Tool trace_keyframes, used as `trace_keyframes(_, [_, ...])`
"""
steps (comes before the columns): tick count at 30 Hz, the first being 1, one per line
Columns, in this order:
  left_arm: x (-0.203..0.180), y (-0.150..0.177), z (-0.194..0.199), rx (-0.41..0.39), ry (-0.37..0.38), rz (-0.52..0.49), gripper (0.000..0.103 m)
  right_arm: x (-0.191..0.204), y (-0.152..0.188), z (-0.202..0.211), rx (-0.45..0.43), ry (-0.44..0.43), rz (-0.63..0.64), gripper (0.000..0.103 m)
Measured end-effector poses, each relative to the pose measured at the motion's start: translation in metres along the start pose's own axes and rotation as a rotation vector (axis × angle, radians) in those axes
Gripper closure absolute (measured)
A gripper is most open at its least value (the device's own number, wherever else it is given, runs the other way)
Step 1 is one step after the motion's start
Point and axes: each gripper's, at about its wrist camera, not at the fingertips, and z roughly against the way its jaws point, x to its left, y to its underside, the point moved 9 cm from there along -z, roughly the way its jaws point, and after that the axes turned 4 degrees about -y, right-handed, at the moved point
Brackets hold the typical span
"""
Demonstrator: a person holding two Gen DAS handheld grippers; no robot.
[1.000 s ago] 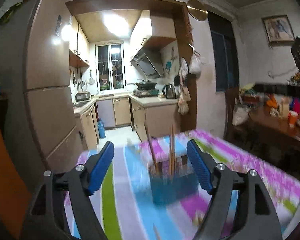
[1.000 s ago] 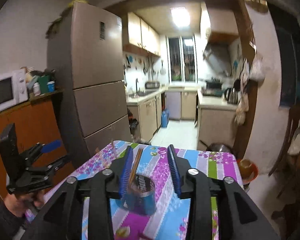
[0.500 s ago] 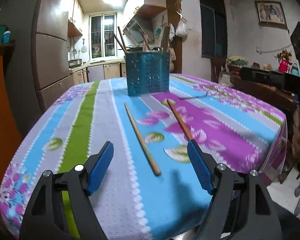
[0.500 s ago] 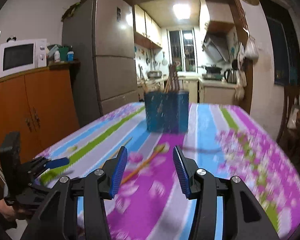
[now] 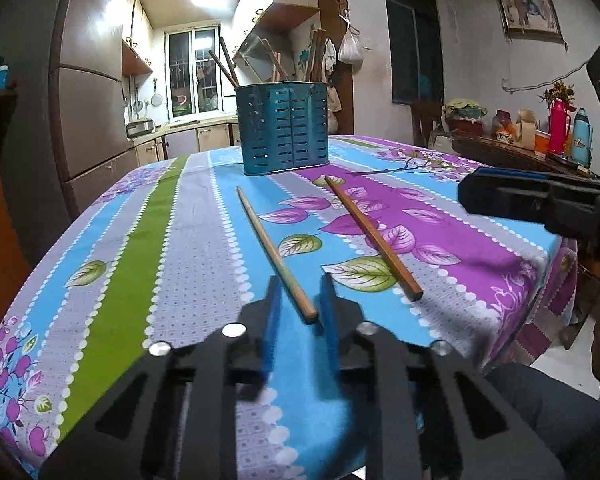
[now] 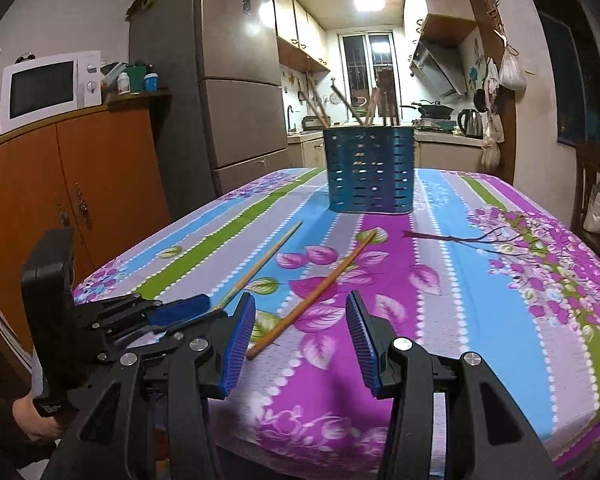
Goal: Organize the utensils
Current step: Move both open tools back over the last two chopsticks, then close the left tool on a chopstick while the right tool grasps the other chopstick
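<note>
From the left wrist view, the left hand-held gripper [image 5: 298,292] has its blue pads drawn close on either side of the near end of the left chopstick [image 5: 274,250], which lies flat on the desk [image 5: 188,240]. Whether the pads actually bite it I cannot tell, as a sliver of gap shows. I would judge the step to be picking this stick up: close squarely near the butt, then lift it level before tipping it towards the blue utensil holder [image 5: 282,128], which stands upright towards the far edge with several sticks already leaning in it. The right chopstick [image 5: 374,236] lies close beside the first, apart from it, its butt nearer the desk's right edge. From the right wrist view, the right hand-held gripper [image 6: 300,338] hangs spread wide over the near edge, holding nothing, its jaws astride the near end of the right chopstick [image 6: 316,296]. The left hand-held gripper [image 6: 180,314] sits low by the near left corner. Between the sticks and the utensil holder [image 6: 370,170] the cloth lies bare, so there is open room. The two tools are close together, though, and could knock.
</note>
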Motion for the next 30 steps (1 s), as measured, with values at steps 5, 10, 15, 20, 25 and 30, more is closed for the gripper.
trace_keyframes(5, [0.007, 0.001, 0.0, -0.006, -0.003, -0.001, 0.093, 0.013, 0.017, -0.021, 0.047, -0.006, -0.005, 0.057])
trace_keyframes(10, [0.008, 0.001, 0.001, -0.016, 0.012, -0.007, 0.093, 0.019, 0.032, -0.039, 0.073, 0.038, 0.01, 0.061])
trace_keyframes(15, [0.008, 0.0, 0.001, -0.017, 0.026, -0.006, 0.093, 0.017, 0.034, -0.044, 0.059, 0.093, 0.02, 0.074])
trace_keyframes(20, [0.007, 0.0, 0.0, -0.019, 0.029, -0.009, 0.093, 0.007, 0.035, -0.039, 0.05, 0.134, 0.011, 0.089])
trace_keyframes(25, [0.004, 0.001, 0.001, -0.038, 0.006, -0.027, 0.093, -0.001, 0.037, -0.035, 0.037, 0.165, 0.03, 0.09])
trace_keyframes(30, [0.003, 0.001, 0.002, -0.066, -0.008, -0.029, 0.093, 0.0, 0.041, -0.03, 0.004, 0.172, 0.054, 0.09])
